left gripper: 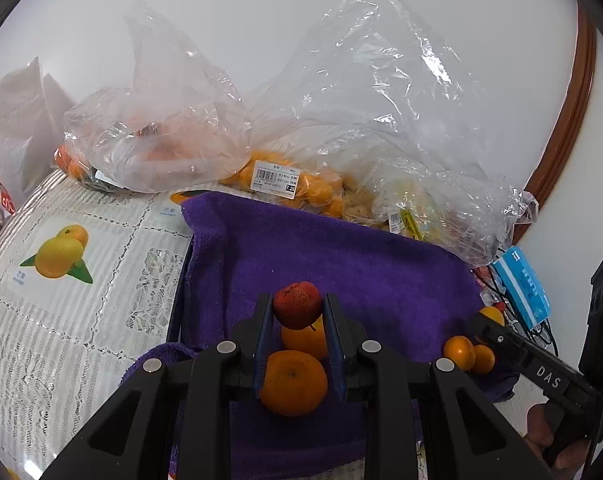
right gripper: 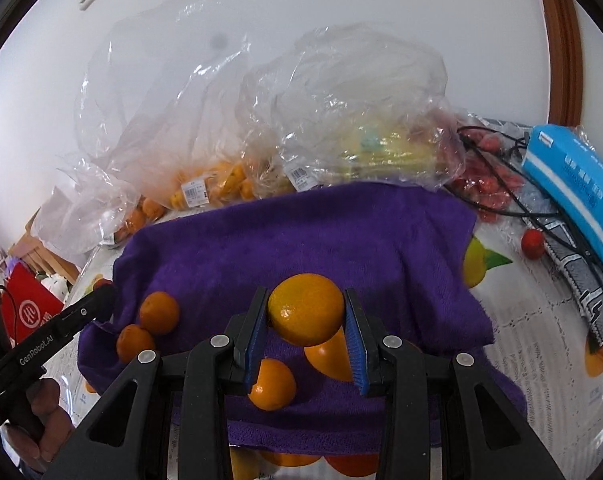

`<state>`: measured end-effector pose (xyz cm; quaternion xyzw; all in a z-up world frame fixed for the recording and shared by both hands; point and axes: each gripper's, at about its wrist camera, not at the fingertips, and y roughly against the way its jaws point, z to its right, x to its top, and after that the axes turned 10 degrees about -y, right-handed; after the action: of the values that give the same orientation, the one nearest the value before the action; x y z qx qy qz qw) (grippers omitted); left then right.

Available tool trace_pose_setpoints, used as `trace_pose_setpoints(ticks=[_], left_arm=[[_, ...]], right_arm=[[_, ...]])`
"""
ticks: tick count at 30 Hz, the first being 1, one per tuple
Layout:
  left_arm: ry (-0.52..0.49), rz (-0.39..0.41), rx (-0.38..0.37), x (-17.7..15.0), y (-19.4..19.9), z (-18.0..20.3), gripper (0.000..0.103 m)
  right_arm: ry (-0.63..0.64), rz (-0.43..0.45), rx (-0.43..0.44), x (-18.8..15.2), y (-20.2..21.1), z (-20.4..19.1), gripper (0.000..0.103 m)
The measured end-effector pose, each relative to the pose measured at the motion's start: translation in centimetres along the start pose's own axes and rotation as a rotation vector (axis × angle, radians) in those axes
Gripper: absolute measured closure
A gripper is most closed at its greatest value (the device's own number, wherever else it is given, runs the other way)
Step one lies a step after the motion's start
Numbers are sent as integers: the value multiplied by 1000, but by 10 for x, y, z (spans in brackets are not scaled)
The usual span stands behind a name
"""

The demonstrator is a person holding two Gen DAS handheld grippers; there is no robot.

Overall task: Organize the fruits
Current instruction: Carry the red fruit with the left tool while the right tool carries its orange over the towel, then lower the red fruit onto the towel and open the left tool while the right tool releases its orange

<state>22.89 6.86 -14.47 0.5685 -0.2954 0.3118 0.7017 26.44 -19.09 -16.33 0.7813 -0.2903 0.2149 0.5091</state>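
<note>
Here the left gripper, angled downward, pinches a small red fruit above the purple towel, while the right gripper likewise clamps an orange over loose oranges. Behind, clear plastic bags hold more orange fruit.

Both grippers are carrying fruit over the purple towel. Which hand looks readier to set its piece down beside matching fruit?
Probably the right gripper: its orange hangs directly above oranges on the purple towel. The left gripper holds a red fruit over oranges.
</note>
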Motion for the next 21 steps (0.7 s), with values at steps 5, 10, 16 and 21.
trace_pose_setpoints(ticks=[5,10,16,21], left_arm=[[2,-11,5,-2,-5,0,79],[8,-25,11,-2,-10,-2,79],[-1,-39,20,-2,-15,1,79],[-1,-58,19,-4,-20,1,79]], right_arm=[[67,0,-5,-12,-11,-15,67],[130,-17,-14,-22,-20,-28,67],[141,-40,-13,-26,-25,-30,67],[124,-41,-13,-23,-23,-27,67]])
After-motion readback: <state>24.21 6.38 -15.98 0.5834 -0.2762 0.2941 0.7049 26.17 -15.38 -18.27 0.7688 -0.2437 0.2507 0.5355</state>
